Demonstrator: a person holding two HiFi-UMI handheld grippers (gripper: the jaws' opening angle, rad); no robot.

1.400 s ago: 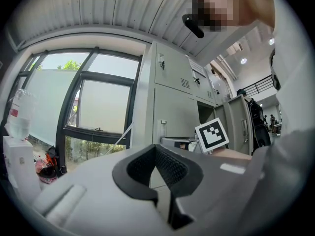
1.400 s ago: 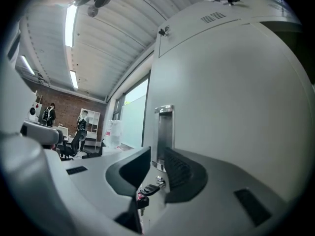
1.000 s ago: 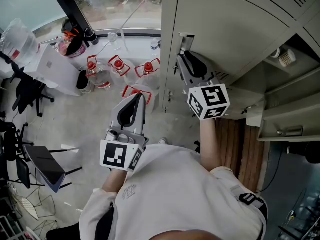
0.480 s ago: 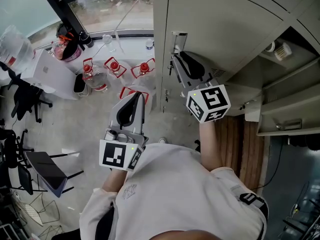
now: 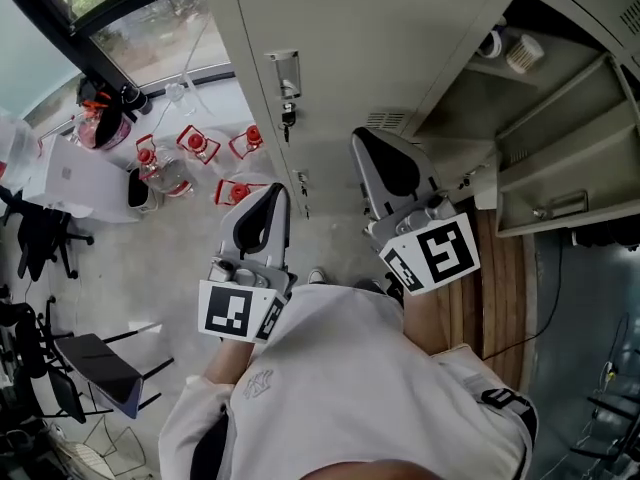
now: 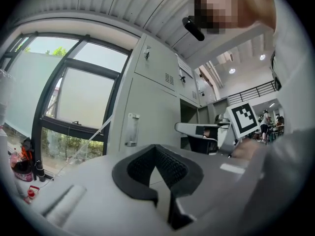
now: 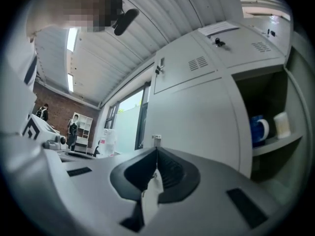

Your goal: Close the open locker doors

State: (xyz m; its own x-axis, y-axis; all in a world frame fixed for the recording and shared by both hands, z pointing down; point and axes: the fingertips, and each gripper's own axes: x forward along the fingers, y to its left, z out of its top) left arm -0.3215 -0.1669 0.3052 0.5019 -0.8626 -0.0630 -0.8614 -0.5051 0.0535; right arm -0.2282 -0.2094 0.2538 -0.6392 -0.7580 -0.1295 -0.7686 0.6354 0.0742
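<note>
Left gripper (image 5: 270,194): fingers clenched, holding nothing, out away from the lockers.
Right gripper (image 5: 368,148): fingers clenched, empty, near the door.
Door (image 5: 340,38): grey, latch on its left edge.
Open locker (image 5: 560,158): right of the door, blue cup (image 7: 257,129) inside.

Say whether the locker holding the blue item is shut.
Open: the locker interior shows, with the blue item on its shelf uncovered.

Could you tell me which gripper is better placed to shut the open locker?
Probably right: the right gripper is beside the open grey metal locker; the left gripper hangs farther away.
</note>
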